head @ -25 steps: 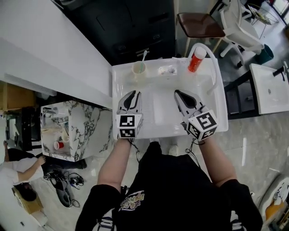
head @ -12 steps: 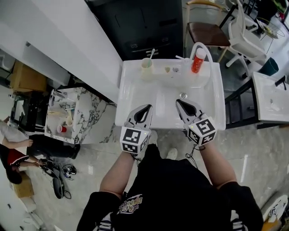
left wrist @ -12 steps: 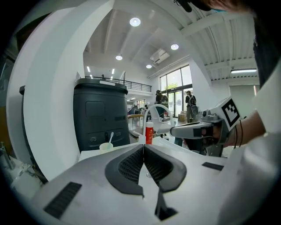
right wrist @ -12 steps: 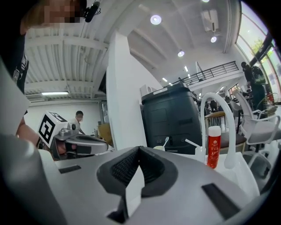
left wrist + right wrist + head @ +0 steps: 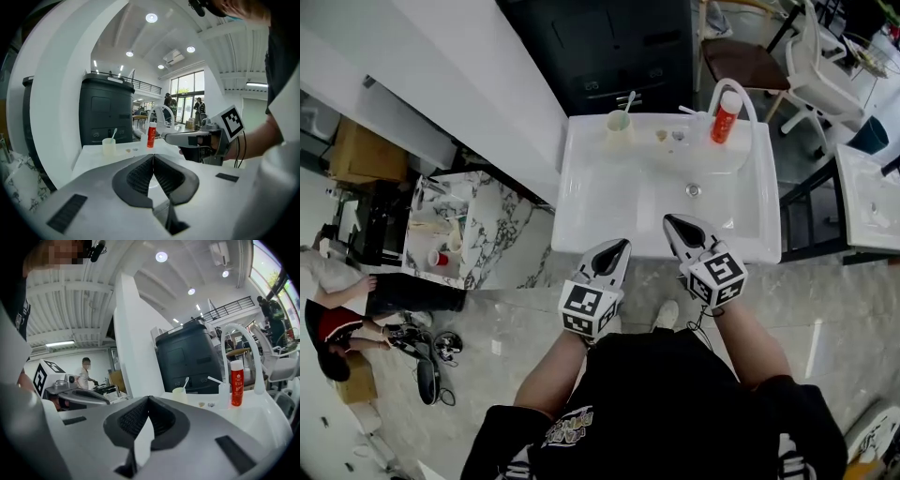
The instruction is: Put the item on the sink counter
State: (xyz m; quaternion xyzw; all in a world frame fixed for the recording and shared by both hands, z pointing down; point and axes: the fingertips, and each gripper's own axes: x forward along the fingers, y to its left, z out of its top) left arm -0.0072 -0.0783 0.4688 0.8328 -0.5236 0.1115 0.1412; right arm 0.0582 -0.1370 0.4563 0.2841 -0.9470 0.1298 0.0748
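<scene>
The white sink (image 5: 581, 178) carries a pale cup with a toothbrush (image 5: 619, 120), a red bottle (image 5: 726, 117) beside the curved white faucet (image 5: 742, 92), and two small bits (image 5: 669, 135) along its back ledge. My left gripper (image 5: 619, 247) hangs shut and empty just off the sink's front edge, over the floor. My right gripper (image 5: 673, 223) is shut and empty above the front rim. The left gripper view shows its closed jaws (image 5: 153, 157), the cup (image 5: 108, 146), the bottle (image 5: 151, 135) and the right gripper (image 5: 187, 138). The right gripper view shows its closed jaws (image 5: 148, 398), the cup (image 5: 179, 393) and the bottle (image 5: 236, 383).
A dark cabinet (image 5: 619, 47) stands behind the sink, with a white wall panel (image 5: 469, 75) at its left. A marble-topped stand (image 5: 487, 225) with a red cup (image 5: 439, 258) is at the left. A chair (image 5: 750, 61) and a second basin (image 5: 872, 202) are at the right. A person crouches at far left (image 5: 337, 319).
Both grippers have drawn back from over the basin to its front edge as the person stepped away. The left jaws have closed from partly open.
</scene>
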